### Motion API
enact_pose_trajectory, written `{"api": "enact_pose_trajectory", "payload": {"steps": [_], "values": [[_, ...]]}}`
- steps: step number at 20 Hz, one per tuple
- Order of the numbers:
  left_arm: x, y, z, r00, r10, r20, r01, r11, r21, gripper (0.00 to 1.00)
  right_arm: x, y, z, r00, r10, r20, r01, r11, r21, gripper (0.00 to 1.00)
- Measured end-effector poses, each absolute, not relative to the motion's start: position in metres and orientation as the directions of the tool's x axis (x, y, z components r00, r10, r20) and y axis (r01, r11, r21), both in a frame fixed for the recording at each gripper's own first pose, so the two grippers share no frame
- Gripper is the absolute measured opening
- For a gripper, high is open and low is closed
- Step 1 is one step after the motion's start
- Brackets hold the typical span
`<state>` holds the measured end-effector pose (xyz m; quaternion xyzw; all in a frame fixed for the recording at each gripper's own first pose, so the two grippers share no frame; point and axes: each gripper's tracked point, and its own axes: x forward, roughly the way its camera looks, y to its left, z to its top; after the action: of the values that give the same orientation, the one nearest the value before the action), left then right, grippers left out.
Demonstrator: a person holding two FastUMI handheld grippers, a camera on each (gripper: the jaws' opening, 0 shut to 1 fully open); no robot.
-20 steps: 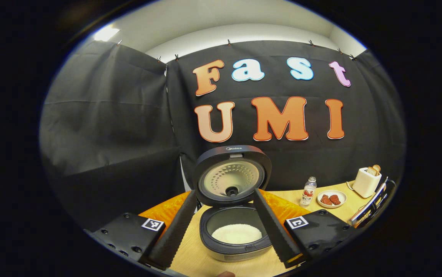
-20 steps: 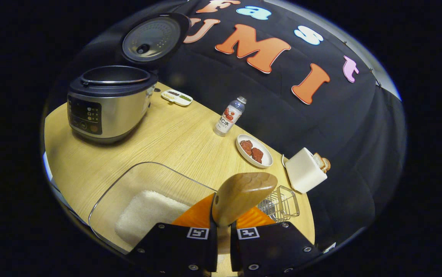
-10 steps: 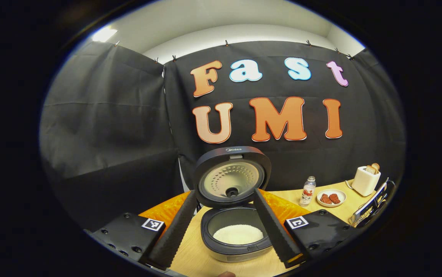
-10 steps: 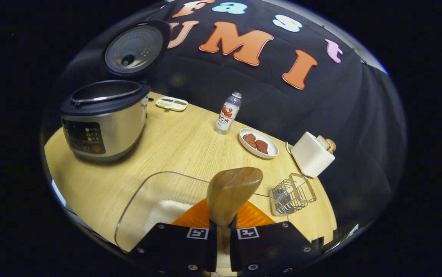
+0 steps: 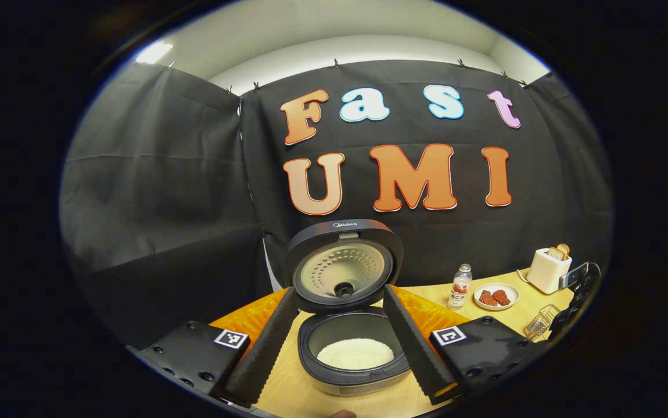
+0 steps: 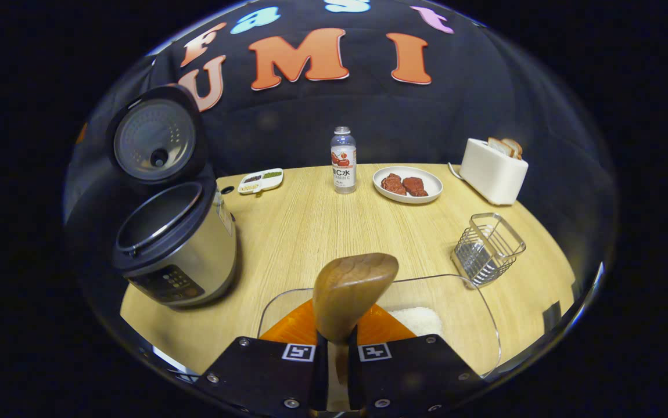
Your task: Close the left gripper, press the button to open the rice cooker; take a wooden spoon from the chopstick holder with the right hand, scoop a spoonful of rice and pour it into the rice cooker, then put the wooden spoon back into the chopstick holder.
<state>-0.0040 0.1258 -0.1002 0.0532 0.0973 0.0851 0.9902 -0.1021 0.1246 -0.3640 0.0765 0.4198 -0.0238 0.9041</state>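
The right tongs point(image 6: 334, 371) were clamped on the wooden spoon point(image 6: 354, 293) above the glass rice dish point(image 6: 473, 325); the empty left tongs point(image 5: 340, 348) gaped before the open rice cooker point(image 6: 174, 249). Returning the spoon well probably meant carrying it right to the chopstick holder point(image 6: 488, 248) and lowering it upright.

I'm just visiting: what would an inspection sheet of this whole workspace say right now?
Surface: light wooden table.
Job's things: silver rice cooker, lid open, white rice inside; wooden spoon; empty wire chopstick holder; clear glass rice dish.
Clutter: plastic bottle, white plate of meat, white toaster, small divided tray.
Grippers: left hand-held gripper open; right hand-held gripper shut on spoon.
Cables: toaster cord.
Surroundings: black cloth wall.
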Motion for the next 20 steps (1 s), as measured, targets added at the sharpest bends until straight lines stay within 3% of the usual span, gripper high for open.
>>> {"api": "enact_pose_trajectory", "payload": {"steps": [11,20], "values": [[0.004,0.113,-0.103,0.968,0.140,-0.206,-0.112,0.984,0.141,0.99,-0.101,0.126,-0.366,0.619,0.155,-0.770,0.247,0.892,0.378,0.13],[0.005,0.094,-0.103,0.969,0.107,-0.221,-0.071,0.984,0.166,0.99,-0.102,0.115,-0.372,0.625,0.320,-0.712,0.362,0.689,0.628,0.12]]}}
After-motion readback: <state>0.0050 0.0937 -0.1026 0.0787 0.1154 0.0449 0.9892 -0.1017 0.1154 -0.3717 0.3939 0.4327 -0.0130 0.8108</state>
